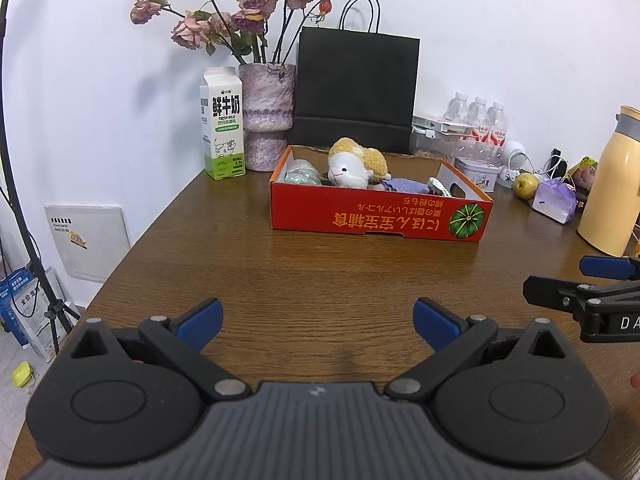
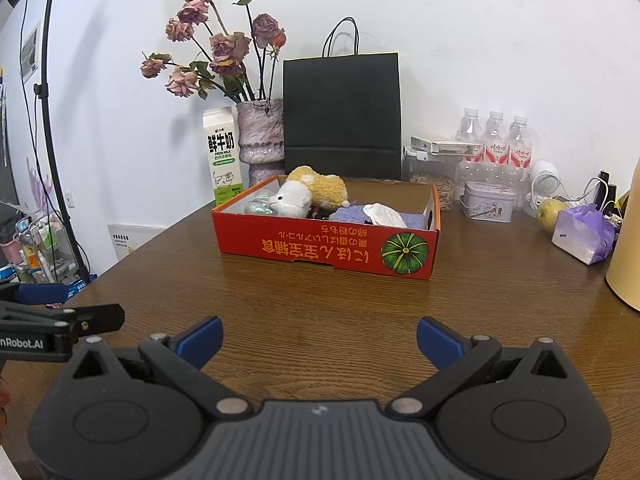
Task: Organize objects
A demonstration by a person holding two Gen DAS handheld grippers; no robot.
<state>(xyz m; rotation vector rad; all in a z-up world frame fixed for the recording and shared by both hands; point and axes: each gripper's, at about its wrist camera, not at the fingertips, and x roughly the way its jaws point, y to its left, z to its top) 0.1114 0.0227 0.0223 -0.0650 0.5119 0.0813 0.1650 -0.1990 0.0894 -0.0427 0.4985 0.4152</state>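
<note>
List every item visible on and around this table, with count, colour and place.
table: 1, brown wood, under everything
cardboard box: 1, red, table centre
plush sheep: 1, white and yellow, inside box, left
purple cloth: 1, lilac, inside box, right
milk carton: 1, white and green, behind box, left
vase: 1, pink-purple, holding dried roses, beside carton
paper bag: 1, black, against wall
water bottles: 3, clear, right rear
tin: 1, silver, right of box
pear: 1, yellow-green, far right
thermos: 1, cream, right edge
left gripper: open, empty, above table
right gripper: open, empty, above table
</note>
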